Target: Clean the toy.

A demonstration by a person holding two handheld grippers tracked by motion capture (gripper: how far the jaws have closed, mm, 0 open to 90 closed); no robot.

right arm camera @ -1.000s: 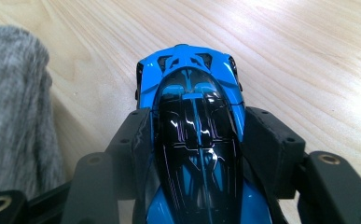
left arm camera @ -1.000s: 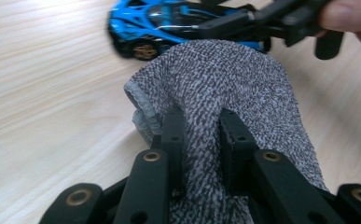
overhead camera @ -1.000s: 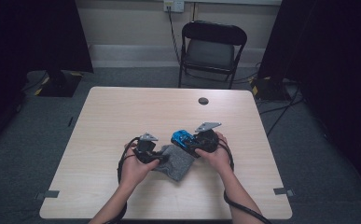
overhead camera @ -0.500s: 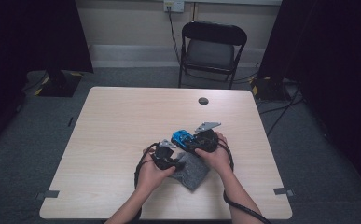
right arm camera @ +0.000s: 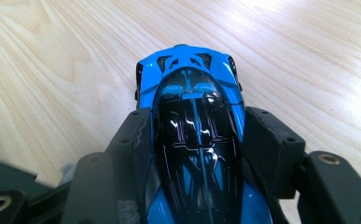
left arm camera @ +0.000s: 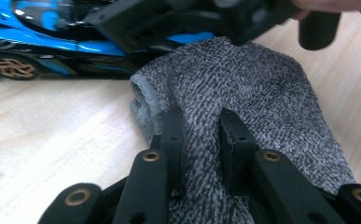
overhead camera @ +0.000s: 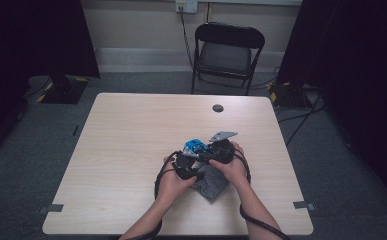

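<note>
Your left gripper (left arm camera: 201, 140) has slid across the pale wooden table (overhead camera: 131, 140) toward your right hand since a second ago. It used to sit off to the left of the grey knitted cloth (left arm camera: 243, 107). Now it sits right on top of the cloth, close beside your right gripper (right arm camera: 197, 154). The cloth has moved too, a little toward your side of the table.

In the left gripper view, your left jaws are squeezed almost shut, with a fold of the grey cloth pinched between them. So you have hold of the cloth.

Your right gripper has not moved. Its jaws are about half open and hug both sides of the shiny blue and black toy race car (right arm camera: 192, 140). The car sits on the table in the middle, near your edge, with its wheels down. In the left gripper view the cloth's far end lies right up against the car, maybe touching it.

I think this means you are ready for the next part. One hand keeps the car steady, and the other can bring the cloth to it, maybe to wipe it or cover it. Keep the cloth pinched tight, or it may slip out.
</note>
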